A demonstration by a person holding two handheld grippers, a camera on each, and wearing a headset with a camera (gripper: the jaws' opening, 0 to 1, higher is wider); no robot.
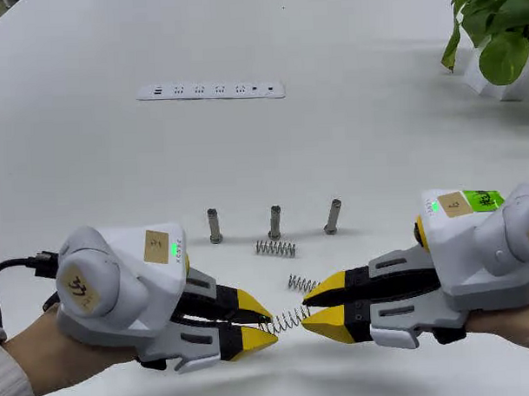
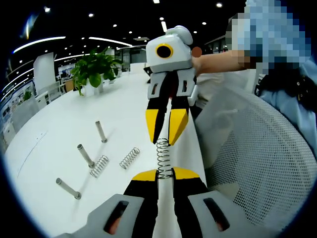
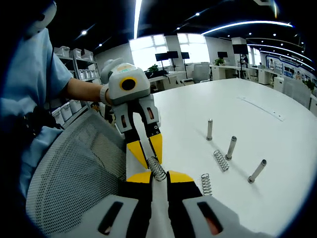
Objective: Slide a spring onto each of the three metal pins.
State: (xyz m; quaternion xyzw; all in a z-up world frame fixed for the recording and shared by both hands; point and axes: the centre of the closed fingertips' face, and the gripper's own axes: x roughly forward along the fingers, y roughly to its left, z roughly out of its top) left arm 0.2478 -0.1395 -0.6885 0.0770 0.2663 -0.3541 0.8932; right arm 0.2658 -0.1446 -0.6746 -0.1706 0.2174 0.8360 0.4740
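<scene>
The left tongs and right tongs each clamp one end of the spring, probably light and floppy.

Left tool: square tan sticker on top, handwritten mark, not legible. Round tan sticker on its near-left end, dark scrawl, unreadable. Line of small print just right of square tan sticker, too small to read.

Right tool: tan label on top, one handwritten character, perhaps 9. Green label just right of it, black scribble, unreadable.

White strip far on worktop: dark marks, no legible text.
</scene>
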